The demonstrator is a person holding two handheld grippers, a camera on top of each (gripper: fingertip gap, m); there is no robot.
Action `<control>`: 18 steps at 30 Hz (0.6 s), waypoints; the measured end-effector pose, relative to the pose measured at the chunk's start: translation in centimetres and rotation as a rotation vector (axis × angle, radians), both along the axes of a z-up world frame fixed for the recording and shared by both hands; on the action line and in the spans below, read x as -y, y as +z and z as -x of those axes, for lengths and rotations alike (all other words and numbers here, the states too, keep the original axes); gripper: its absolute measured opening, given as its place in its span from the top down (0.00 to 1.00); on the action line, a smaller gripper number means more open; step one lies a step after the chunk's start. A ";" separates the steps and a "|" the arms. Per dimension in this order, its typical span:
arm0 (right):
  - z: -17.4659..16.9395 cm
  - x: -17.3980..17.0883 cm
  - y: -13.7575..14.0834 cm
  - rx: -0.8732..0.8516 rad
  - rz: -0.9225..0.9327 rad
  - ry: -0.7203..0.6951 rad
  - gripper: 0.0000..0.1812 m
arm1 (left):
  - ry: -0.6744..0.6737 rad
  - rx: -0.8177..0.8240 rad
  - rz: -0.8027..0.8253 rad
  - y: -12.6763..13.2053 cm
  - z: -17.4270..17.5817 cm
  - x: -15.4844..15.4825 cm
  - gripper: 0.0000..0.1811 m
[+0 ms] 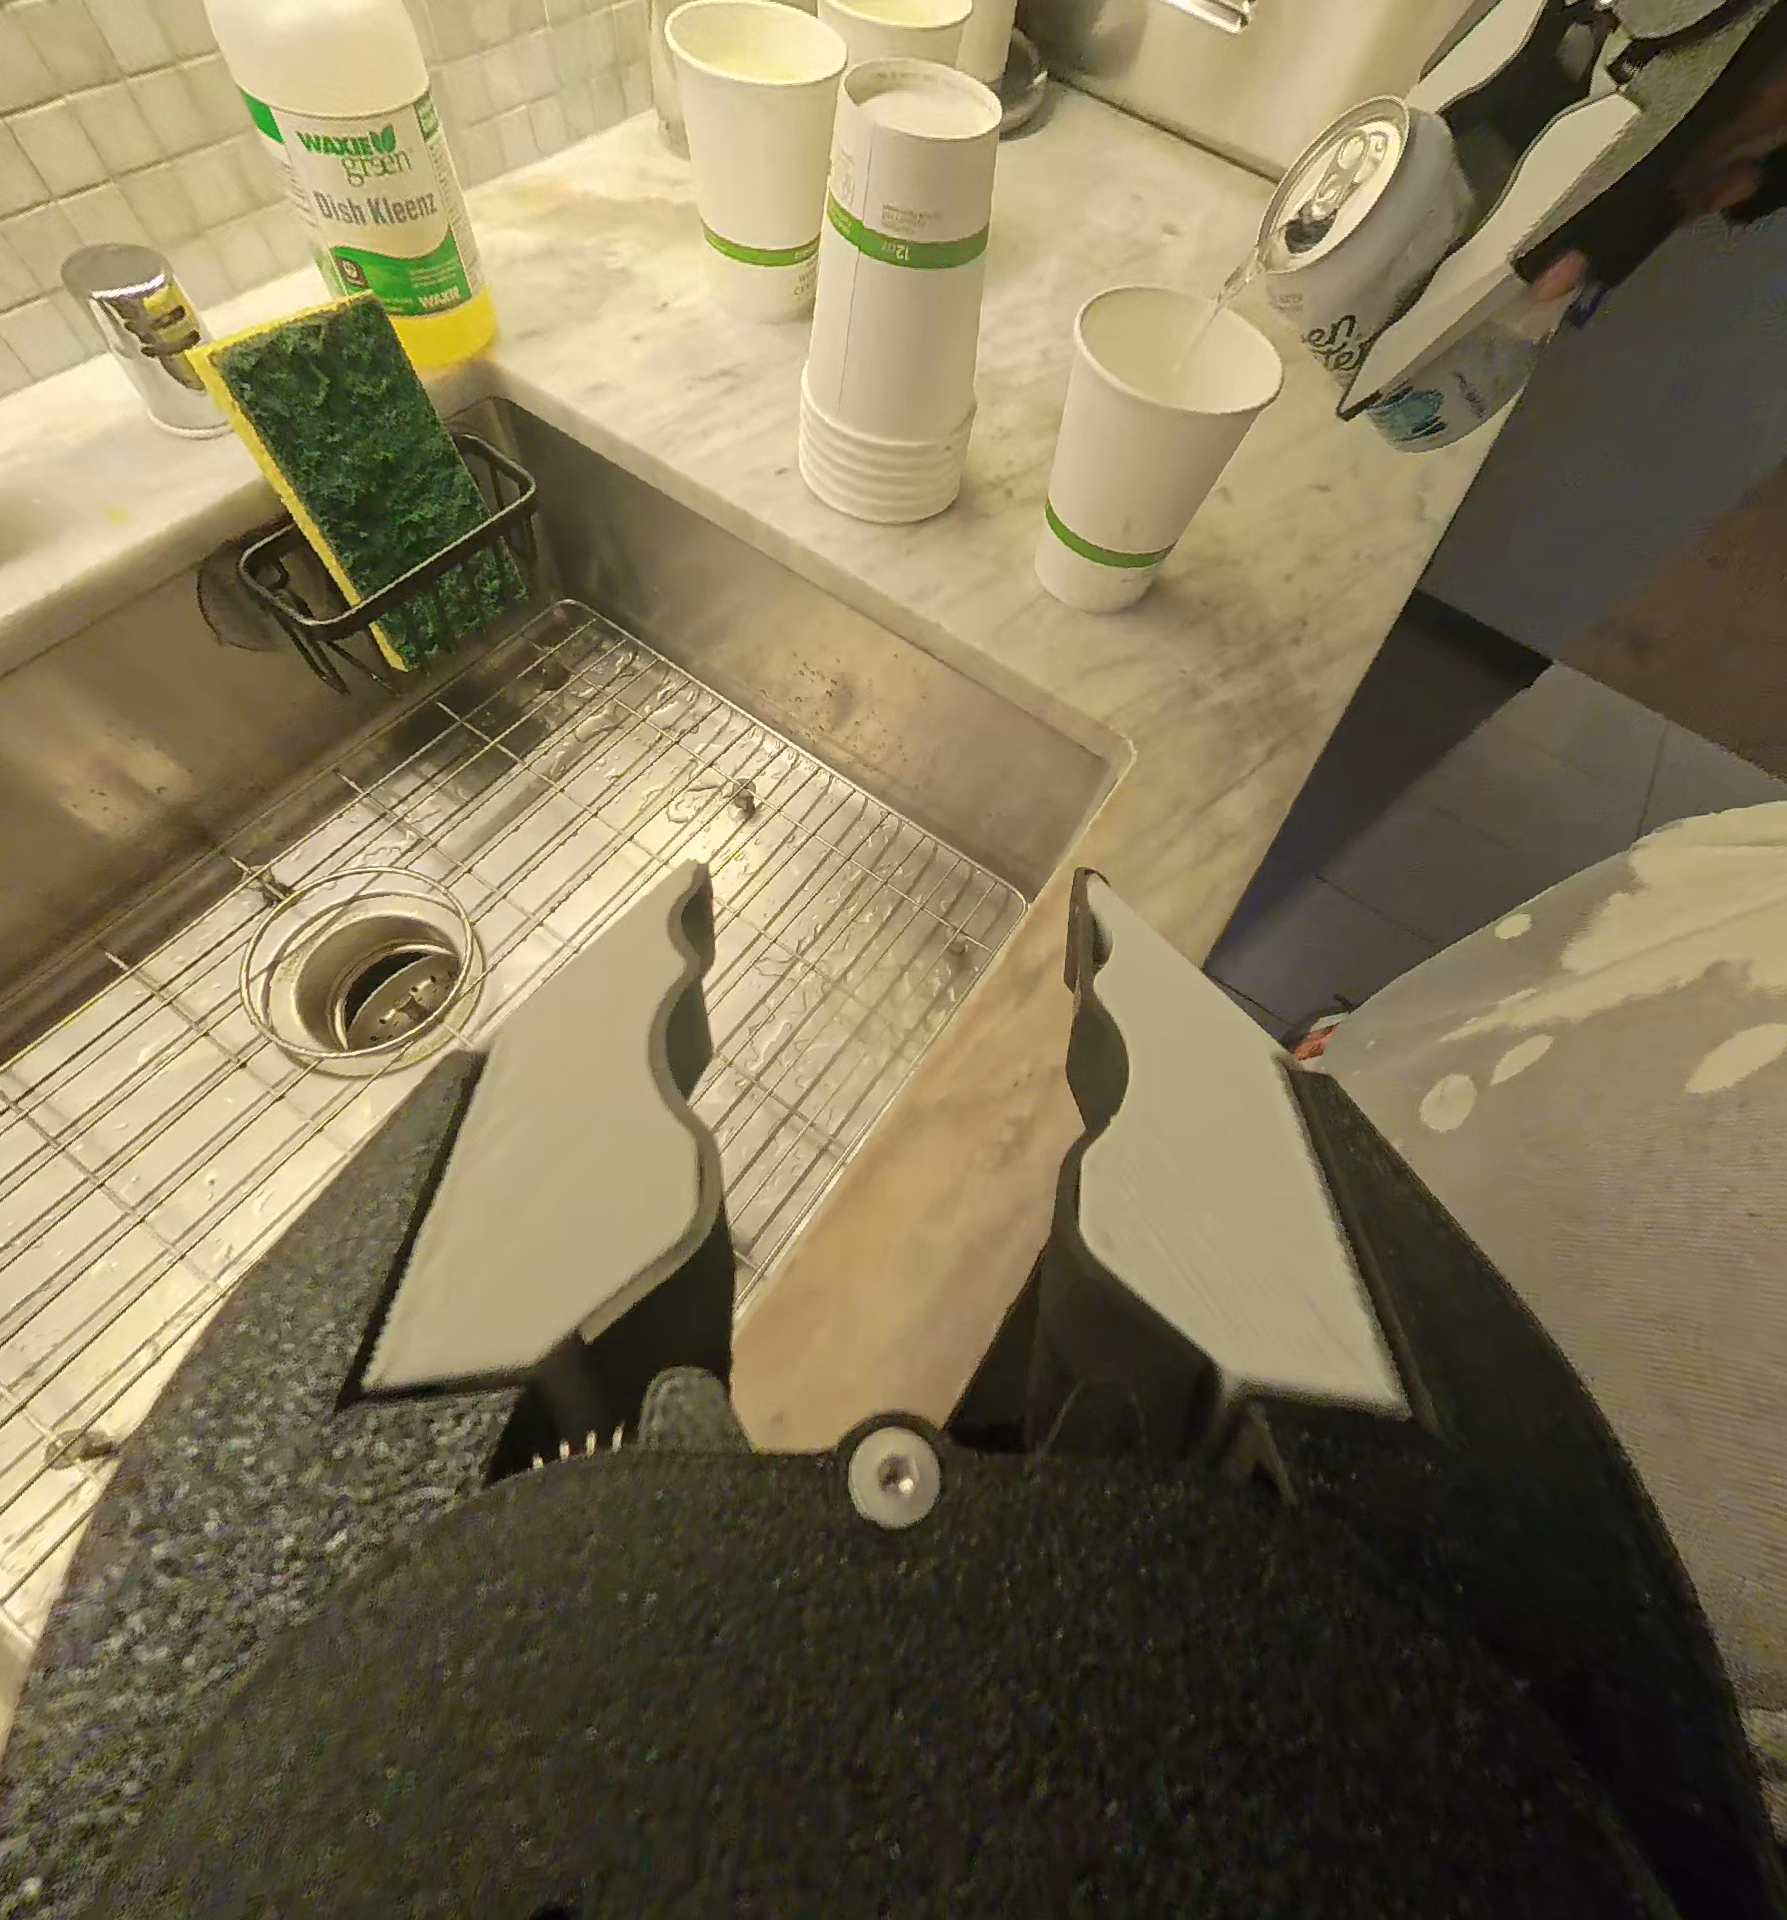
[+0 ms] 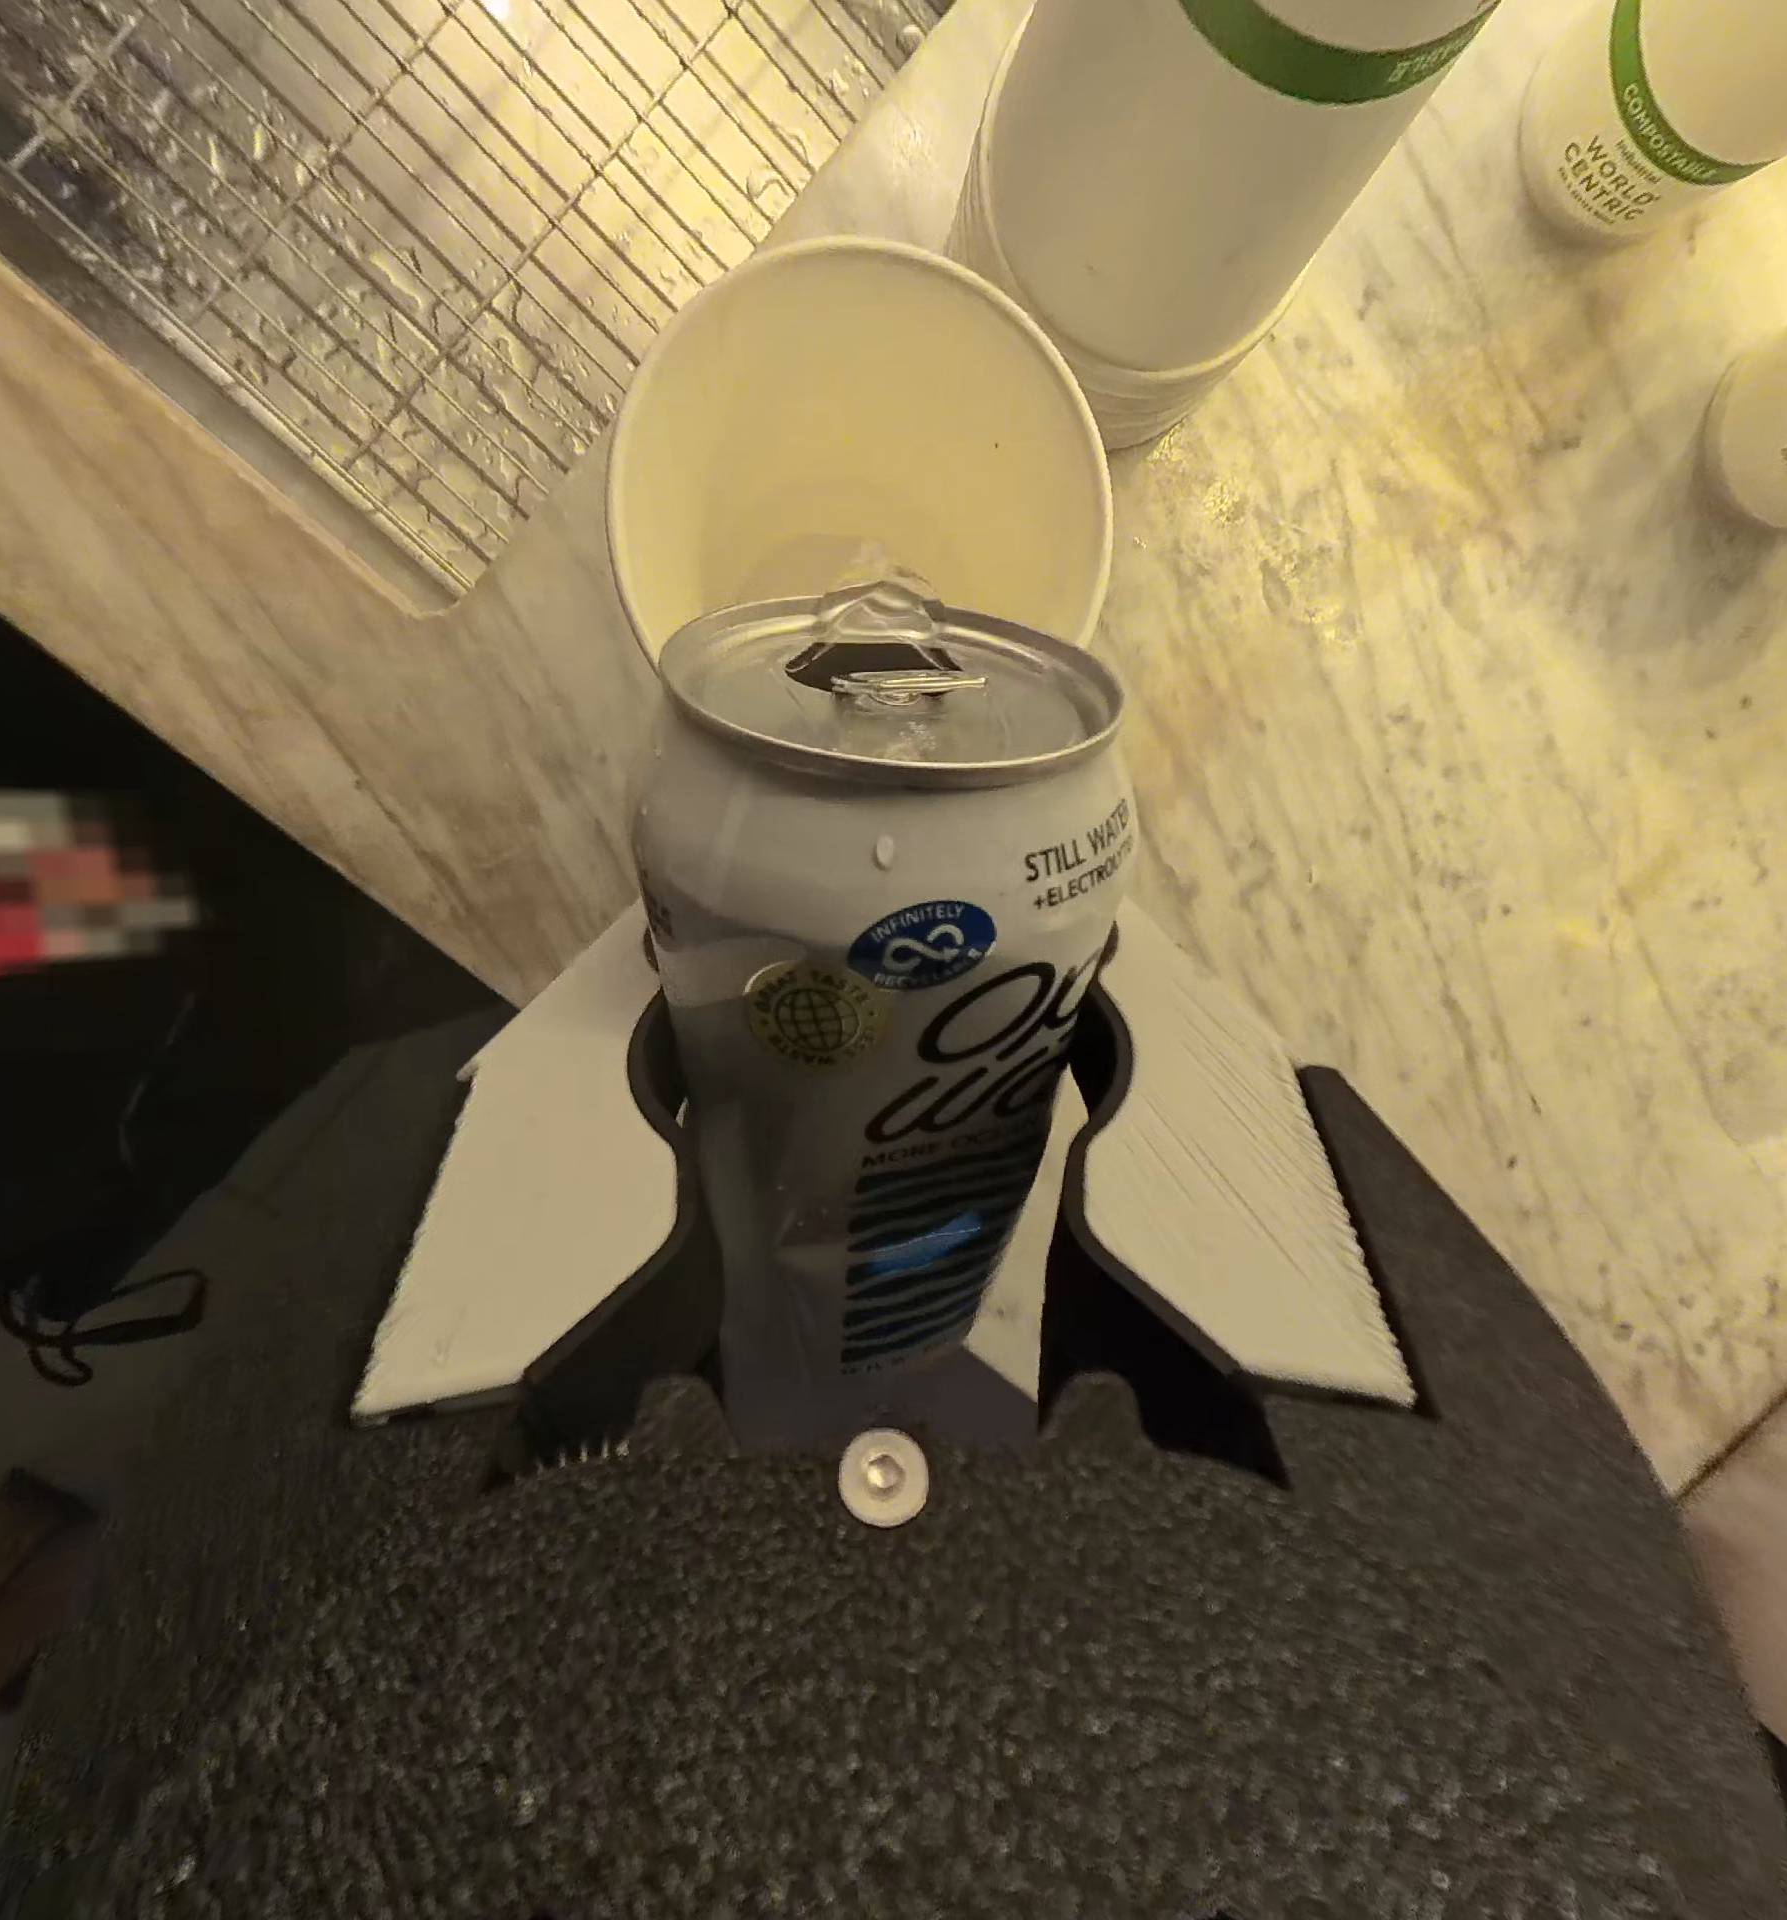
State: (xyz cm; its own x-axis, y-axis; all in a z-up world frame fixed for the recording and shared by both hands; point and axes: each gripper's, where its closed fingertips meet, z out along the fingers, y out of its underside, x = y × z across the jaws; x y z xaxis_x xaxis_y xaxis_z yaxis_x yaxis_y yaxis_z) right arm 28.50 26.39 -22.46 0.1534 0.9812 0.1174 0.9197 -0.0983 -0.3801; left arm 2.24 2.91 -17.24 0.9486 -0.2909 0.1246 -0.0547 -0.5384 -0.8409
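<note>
My right gripper [image 2: 878,966] is shut on a white and blue drink can [image 2: 868,831], gripping it around the middle. The can is tilted forward over an upright white paper cup [image 2: 858,416] with a green band. A thin stream of clear liquid runs from the can's opening into the cup. The left wrist view shows the same can [image 1: 1356,187], right gripper [image 1: 1408,260] and cup [image 1: 1159,436] at the upper right. My left gripper [image 1: 889,878] is open and empty, held above the sink's right rim and well short of the cup.
A steel sink [image 1: 868,665] with a wire grid [image 1: 556,831] and drain [image 1: 369,977] is at left. On the marble counter [image 1: 1232,727] stand a stack of inverted cups [image 1: 899,291], more cups [image 1: 764,156] and a soap bottle [image 1: 369,177]. A green sponge [image 1: 349,468] sits in a caddy. Spacing between my two grippers at the tips: around 35 cm.
</note>
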 end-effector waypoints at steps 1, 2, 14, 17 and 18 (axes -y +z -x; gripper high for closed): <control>-0.1 0.0 0.0 0.010 0.001 0.002 0.60 | 0.006 -0.006 0.001 0.0 0.2 0.1 0.63; -0.1 0.0 0.0 0.019 0.002 0.005 0.60 | 0.009 -0.007 0.000 0.0 0.3 0.3 0.63; -0.6 -0.1 0.5 0.107 -0.009 0.042 0.61 | 0.056 -0.003 0.006 0.5 2.9 2.9 0.63; -0.7 -0.1 0.7 0.133 -0.015 0.050 0.61 | 0.064 -0.011 0.009 0.7 3.5 3.7 0.63; -0.7 -0.1 0.7 0.141 -0.014 0.050 0.61 | 0.067 -0.010 0.010 0.8 3.7 3.9 0.63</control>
